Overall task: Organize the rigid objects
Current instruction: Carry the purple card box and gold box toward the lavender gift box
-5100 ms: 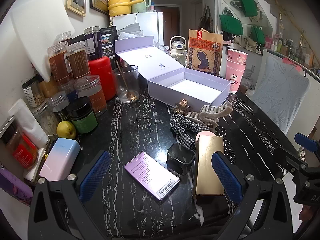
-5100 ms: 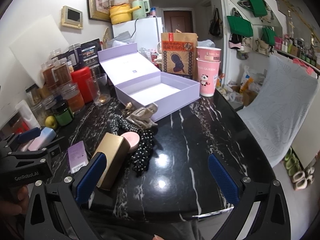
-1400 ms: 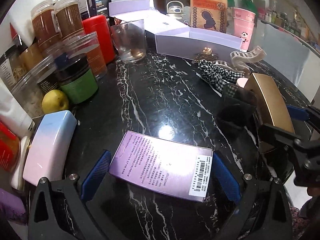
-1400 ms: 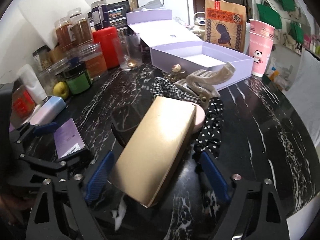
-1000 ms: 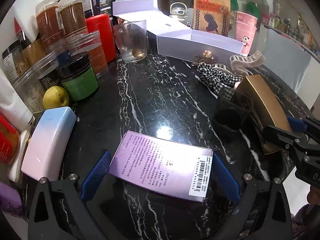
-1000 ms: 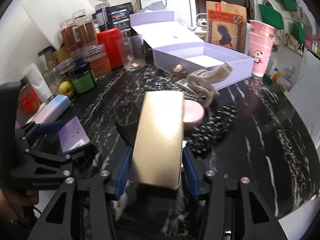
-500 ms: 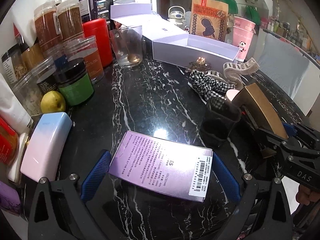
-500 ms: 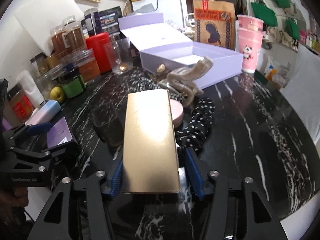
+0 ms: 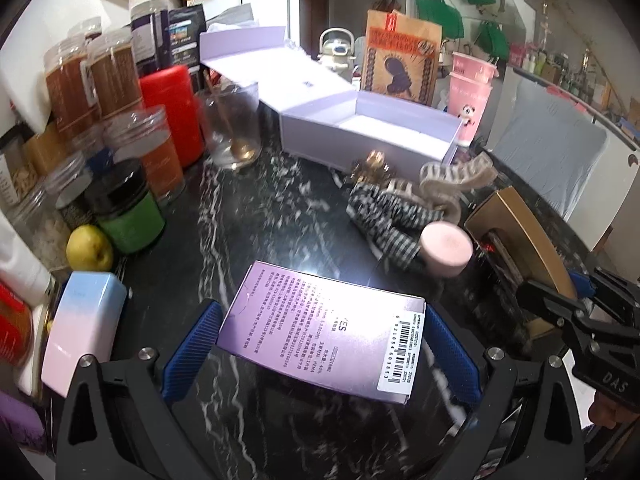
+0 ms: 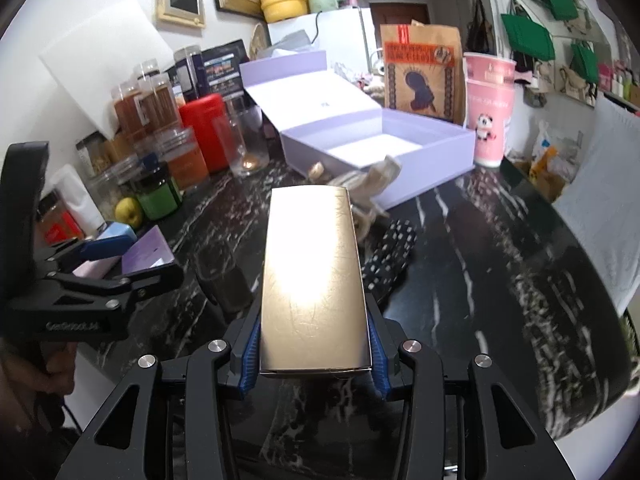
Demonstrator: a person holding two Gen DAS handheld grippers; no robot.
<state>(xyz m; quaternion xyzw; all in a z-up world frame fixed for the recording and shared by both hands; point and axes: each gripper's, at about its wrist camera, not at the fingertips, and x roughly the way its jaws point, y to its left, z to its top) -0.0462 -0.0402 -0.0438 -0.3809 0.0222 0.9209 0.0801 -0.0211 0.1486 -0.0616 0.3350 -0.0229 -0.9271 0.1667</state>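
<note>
A flat purple box (image 9: 320,320) with a barcode label hangs above the black marble table (image 9: 256,216), and my left gripper (image 9: 320,346) is shut on its two long sides. My right gripper (image 10: 314,344) is shut on a long gold box (image 10: 314,280), held off the table and pointing away from me. An open lilac gift box (image 10: 400,148) stands at the back with its lid laid back. In the left wrist view the gold box (image 9: 520,240) shows at the right, tilted. In the right wrist view the purple box (image 10: 146,252) shows at the left.
A beige hair claw (image 9: 452,184), a checked scrunchie (image 9: 384,216) and a pink round case (image 9: 444,248) lie mid-table, a dotted scrunchie (image 10: 390,252) and a small dark cup (image 10: 224,280) nearby. Jars (image 9: 132,176), a glass (image 9: 236,128) and a pastel case (image 9: 84,328) crowd the left edge.
Both grippers, open five seconds ago, have closed on their boxes. Over the last second both boxes have risen off the table, and the gold box has swung straight between the right jaws.
</note>
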